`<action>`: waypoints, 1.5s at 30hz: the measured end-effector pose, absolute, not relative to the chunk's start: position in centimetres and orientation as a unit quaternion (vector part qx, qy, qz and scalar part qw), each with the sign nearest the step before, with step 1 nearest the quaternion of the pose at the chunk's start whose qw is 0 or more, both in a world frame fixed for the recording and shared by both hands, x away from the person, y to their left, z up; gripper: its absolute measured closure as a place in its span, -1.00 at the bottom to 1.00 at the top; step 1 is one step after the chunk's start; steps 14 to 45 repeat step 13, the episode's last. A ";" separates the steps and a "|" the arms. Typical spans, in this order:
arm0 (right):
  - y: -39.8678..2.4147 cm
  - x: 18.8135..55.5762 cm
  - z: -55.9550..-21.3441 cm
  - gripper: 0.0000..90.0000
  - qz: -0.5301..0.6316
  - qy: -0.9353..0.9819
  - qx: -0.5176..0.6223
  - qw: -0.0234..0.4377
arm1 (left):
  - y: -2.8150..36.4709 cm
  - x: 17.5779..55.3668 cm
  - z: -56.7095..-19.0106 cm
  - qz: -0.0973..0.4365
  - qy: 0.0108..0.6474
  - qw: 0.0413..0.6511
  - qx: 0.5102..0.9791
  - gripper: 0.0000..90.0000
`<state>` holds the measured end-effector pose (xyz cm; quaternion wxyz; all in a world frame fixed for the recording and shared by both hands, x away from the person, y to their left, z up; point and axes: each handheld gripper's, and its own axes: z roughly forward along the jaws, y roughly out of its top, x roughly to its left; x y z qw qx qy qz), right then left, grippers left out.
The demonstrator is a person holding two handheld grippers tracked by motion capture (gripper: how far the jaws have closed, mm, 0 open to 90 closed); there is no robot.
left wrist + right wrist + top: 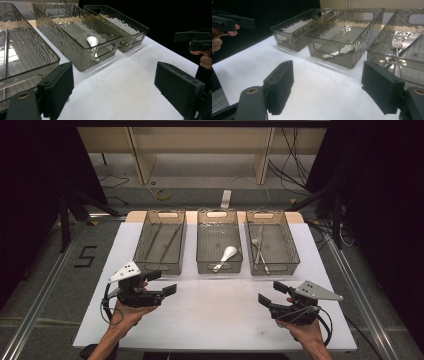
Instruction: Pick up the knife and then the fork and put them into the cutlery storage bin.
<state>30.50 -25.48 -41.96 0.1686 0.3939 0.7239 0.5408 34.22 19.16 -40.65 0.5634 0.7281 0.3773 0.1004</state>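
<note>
Three clear grey bins stand in a row at the back of the white sheet (215, 315). The left bin (160, 266) holds thin chopsticks (170, 242). A white spoon (227, 254) lies in the middle bin (219, 267), and it is seen through that bin's wall in the left gripper view (92, 41). The right bin (274, 270) holds a fork (256, 245) (396, 40) and a knife. My left gripper (164, 282) (113, 85) hovers open and empty before the left bin. My right gripper (271, 293) (328, 87) is open and empty in front of the right bin.
The sheet's front half lies bare between the two grippers. Metal rails run along both sides of the table, with a dark floor, cables and a wooden frame beyond the bins. The other hand's gripper (195, 41) (229, 22) appears far off in each gripper view.
</note>
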 end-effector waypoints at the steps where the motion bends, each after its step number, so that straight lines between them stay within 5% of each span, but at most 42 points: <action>1: -25.5 30.5 -42.0 -0.42 0.539 0.725 0.393 0.171 | 19.2 34.2 -40.7 0.100 0.376 0.563 0.729 -0.66; 45: -25.1 30.7 -42.2 -0.44 0.527 0.733 0.392 0.178 | 19.3 34.3 -40.6 0.100 0.378 0.564 0.727 -0.66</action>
